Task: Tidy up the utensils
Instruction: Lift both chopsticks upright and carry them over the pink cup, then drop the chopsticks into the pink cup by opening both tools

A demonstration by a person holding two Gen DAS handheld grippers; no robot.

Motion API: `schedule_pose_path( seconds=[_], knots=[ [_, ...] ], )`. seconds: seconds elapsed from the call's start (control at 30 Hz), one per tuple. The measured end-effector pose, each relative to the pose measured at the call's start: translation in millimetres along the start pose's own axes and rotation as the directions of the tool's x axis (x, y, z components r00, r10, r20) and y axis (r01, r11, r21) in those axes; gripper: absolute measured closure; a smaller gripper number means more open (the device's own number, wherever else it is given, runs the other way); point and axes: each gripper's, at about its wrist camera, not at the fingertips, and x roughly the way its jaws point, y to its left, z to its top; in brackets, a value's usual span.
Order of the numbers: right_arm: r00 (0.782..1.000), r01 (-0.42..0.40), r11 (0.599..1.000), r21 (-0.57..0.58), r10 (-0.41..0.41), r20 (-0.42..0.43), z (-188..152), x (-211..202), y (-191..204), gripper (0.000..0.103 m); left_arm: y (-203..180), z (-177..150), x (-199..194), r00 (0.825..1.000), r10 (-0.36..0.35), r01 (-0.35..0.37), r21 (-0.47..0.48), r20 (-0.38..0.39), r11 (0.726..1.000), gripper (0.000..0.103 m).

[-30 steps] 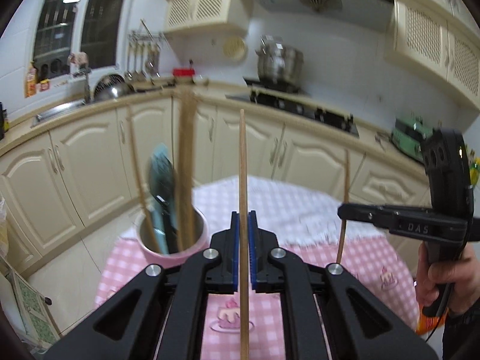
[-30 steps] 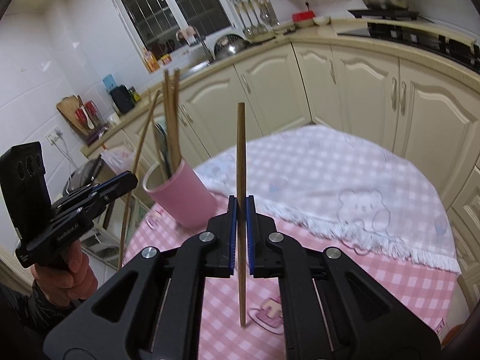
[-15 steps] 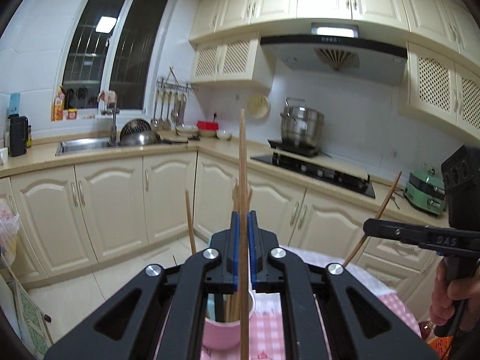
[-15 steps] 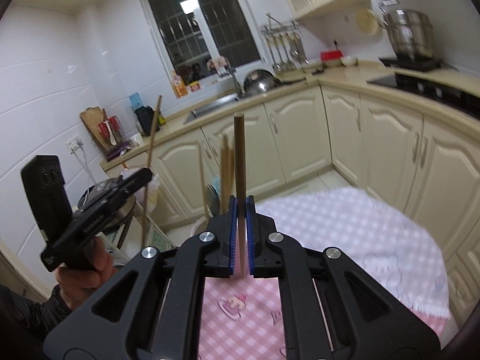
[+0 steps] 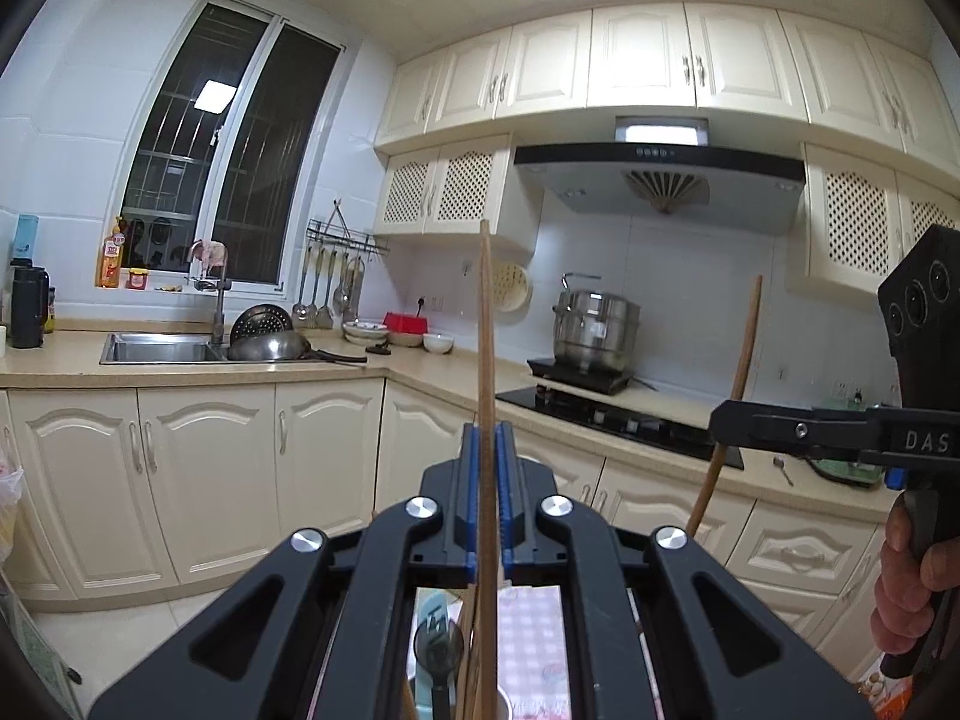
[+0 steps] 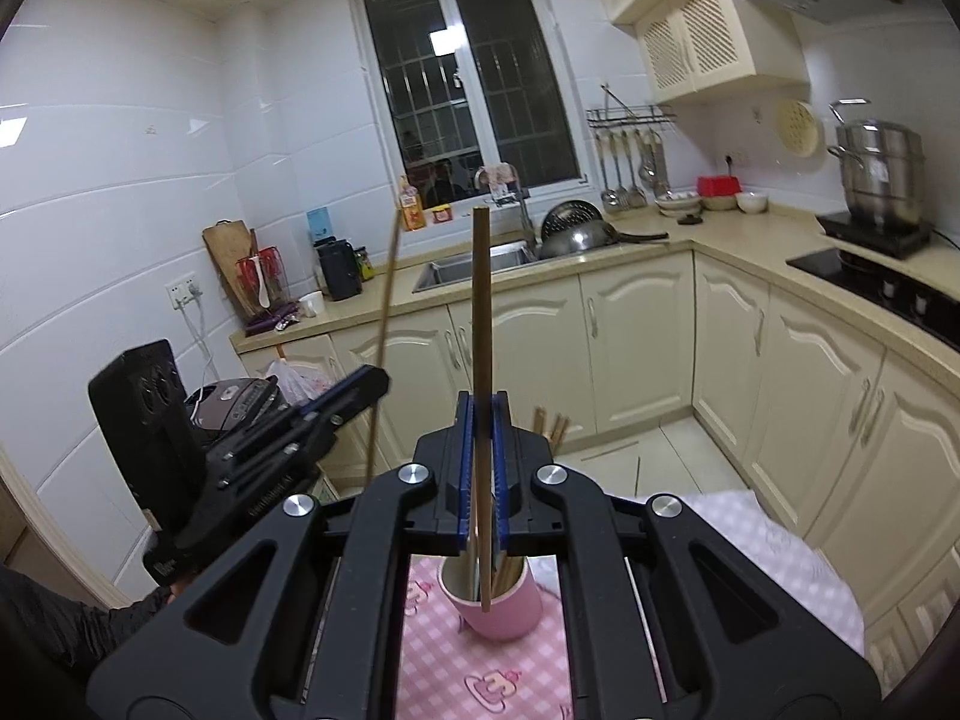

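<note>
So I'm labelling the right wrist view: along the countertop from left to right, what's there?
Cutting board → black kettle → sink → wok → red box → steel pot.

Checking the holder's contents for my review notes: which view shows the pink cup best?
The right wrist view: the pink cup shows its rim, wall and chopsticks inside, below the right gripper. The left wrist view catches only a sliver of its rim behind the left gripper.

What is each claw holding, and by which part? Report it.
The left claw is shut on a wooden chopstick, gripped around mid-length, upright. The right claw is shut on another chopstick, also mid-length, its lower end above the pink cup.
</note>
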Motion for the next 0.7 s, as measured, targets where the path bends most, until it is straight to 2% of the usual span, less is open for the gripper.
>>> schedule_pose_path(
  seconds=[0.2,0.7],
  knots=[
    [1.000,-0.024,0.999,-0.025,0.023,-0.011,8.8,21.8,10.0,0.097,9.4,-2.3,14.7,1.000,-0.008,0.009,-0.016,0.026,1.000,0.098],
    [0.994,-0.031,0.999,0.009,0.032,-0.101,-6.1,79.8,0.5,0.097,35.4,-37.3,54.4,1.000,-0.019,0.018,-0.069,-0.023,0.997,0.098]
  ],
)
